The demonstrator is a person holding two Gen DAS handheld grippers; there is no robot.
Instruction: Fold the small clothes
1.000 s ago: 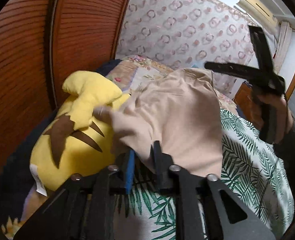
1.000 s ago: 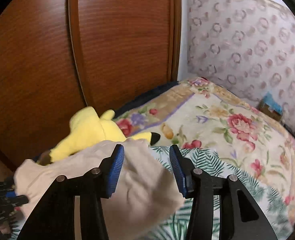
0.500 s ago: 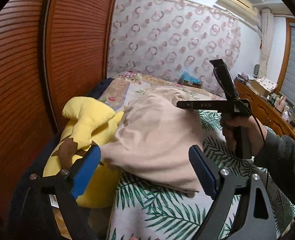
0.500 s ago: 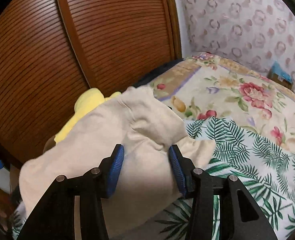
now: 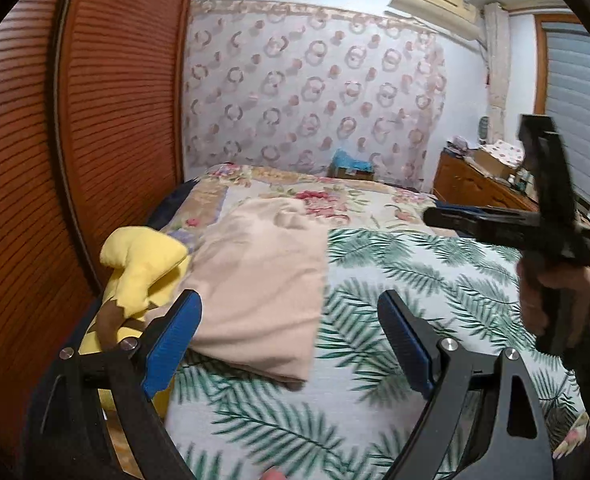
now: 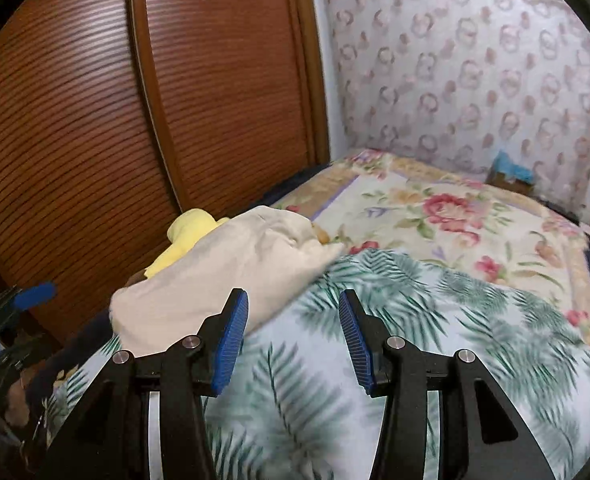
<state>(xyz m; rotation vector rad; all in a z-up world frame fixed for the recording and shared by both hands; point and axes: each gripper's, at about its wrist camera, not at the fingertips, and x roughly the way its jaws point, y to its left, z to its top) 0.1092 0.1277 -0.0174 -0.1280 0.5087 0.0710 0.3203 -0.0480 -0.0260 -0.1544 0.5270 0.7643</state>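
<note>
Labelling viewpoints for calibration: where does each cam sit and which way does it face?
Left wrist: on the left claw, looking along its open fingers over the bed to the patterned wall; shows the right claw and the hand holding it.
Right wrist: on the right claw, facing the wooden doors and bed; the left claw peeks in at the left edge.
Shared: beige garment, yellow plush, leaf-print cover.

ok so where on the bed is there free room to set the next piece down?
Free: the palm-leaf sheet right of the folded beige garment, reaching to the floral quilt behind, which is also bare up to the box at the wall. Crowded: the bed's left edge, where the garment touches the yellow plush by the wardrobe.
</note>
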